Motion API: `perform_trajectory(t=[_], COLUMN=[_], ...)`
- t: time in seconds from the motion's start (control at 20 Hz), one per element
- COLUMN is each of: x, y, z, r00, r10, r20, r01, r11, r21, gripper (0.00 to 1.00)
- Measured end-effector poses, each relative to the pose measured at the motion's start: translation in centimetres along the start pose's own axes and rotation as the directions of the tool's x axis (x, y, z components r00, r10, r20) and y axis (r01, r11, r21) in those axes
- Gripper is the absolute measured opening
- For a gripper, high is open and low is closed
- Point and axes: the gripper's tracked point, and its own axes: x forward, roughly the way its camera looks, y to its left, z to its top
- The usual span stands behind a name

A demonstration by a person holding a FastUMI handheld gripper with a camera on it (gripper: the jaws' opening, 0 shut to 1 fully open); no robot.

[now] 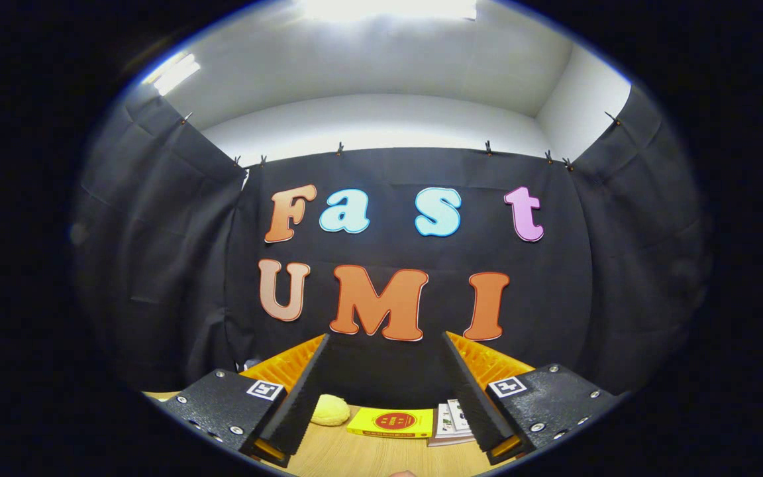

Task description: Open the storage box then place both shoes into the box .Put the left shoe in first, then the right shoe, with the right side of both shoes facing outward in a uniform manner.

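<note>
My gripper [385,344] is open and held high, facing the booth's back wall, with nothing between its fingers [302,391]. Both fingers spread wide apart above a wooden table [355,457] whose far strip shows low between them.
On the table's far side, beyond the fingers, lie a pale yellow soft lump [330,410], a flat yellow book or box [391,422] and a stack of printed booklets [453,423]. Black cloth walls close in the back and both sides. Bright ceiling lights hang above.
</note>
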Motion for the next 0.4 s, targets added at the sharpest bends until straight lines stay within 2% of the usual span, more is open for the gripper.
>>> perform_trajectory(t=[0.4], x=[-0.41], y=[0.40], z=[-0.84], r00=[1.000], r10=[0.004], r20=[-0.010], r01=[-0.004], r11=[1.000], r21=[-0.021], gripper=[0.97])
